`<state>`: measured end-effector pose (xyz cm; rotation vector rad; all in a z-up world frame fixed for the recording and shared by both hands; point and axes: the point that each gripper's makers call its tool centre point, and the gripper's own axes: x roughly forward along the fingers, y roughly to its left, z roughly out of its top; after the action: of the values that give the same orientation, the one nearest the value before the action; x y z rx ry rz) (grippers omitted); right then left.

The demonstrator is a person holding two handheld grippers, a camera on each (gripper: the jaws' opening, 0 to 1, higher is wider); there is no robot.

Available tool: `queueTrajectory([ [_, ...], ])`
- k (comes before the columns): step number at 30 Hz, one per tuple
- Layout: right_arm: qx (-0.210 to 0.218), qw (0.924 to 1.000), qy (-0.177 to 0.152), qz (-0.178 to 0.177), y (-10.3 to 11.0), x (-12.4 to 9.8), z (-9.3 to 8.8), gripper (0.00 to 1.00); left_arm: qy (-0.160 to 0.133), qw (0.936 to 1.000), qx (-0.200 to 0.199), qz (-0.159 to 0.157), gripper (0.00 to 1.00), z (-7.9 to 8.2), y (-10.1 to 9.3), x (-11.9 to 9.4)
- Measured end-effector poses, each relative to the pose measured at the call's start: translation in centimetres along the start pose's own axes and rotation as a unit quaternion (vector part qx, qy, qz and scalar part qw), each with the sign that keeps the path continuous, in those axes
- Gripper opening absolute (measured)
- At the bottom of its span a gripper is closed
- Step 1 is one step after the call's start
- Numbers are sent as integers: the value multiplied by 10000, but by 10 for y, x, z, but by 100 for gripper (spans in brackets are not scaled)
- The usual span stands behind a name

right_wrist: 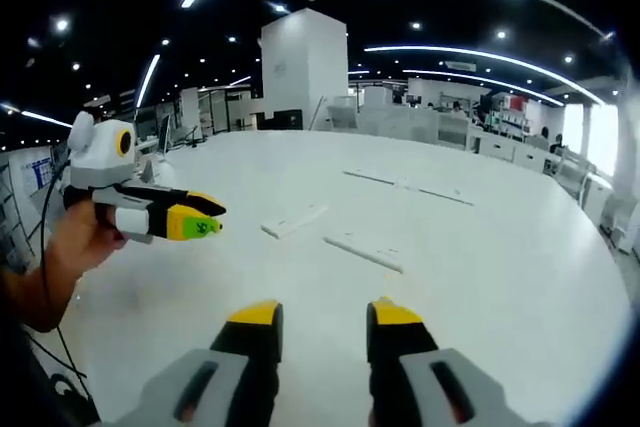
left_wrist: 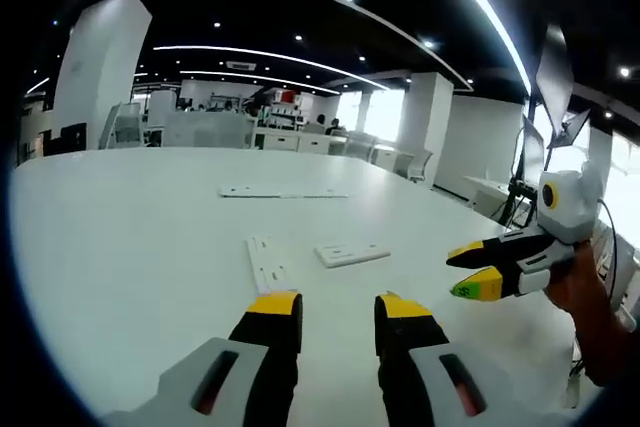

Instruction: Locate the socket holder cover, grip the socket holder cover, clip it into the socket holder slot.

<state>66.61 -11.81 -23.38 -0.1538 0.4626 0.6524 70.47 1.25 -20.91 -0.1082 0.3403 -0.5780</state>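
Note:
Three white parts lie on the white table [left_wrist: 120,247]. A short flat socket plate [left_wrist: 352,253] [right_wrist: 293,220] rests beside a narrow strip with holes [left_wrist: 265,262] [right_wrist: 365,251]. A longer thin strip [left_wrist: 285,192] [right_wrist: 405,185] lies farther off. My left gripper [left_wrist: 338,307] hovers just short of the plate and the narrow strip, open and holding nothing. It also appears in the right gripper view as the left gripper [right_wrist: 195,221], held by a hand. My right gripper [right_wrist: 325,315] is open and holds nothing. It enters the left gripper view as the right gripper [left_wrist: 475,269], above the table, right of the plate.
The table is large and round-edged, with its rim [left_wrist: 520,247] near the right gripper. A person's hand and forearm [right_wrist: 60,257] hold the left gripper. Monitors on stands [left_wrist: 550,97] rise beyond the table edge. Desks and a white pillar [right_wrist: 305,72] stand far behind.

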Motion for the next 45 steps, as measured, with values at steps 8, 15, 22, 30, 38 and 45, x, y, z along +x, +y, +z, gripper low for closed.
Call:
queueTrajectory([
  [8,-42,9999,-52,-143,-10,-16,-1,35,-170,9998,43,-64,29,2,-11,-24],
  [15,38,9998,-129,-166,-12,-28,-8,35,-237,9997,87,-55,29,-5,-15,-44],
  [22,88,9996,-128,-219,-11,-42,-22,35,-169,9998,-67,26,28,-19,-8,-59],
  [30,168,9994,-171,-267,-4,-60,-37,35,-174,9995,-259,-85,30,-29,-9,-76],
  [38,315,9982,-321,-407,-5,-80,-43,34,-291,9993,-222,-1,30,-31,-8,-93],
  [45,387,9979,-282,-431,-1,-89,-55,35,-312,9993,-210,31,30,-34,-11,-106],
])
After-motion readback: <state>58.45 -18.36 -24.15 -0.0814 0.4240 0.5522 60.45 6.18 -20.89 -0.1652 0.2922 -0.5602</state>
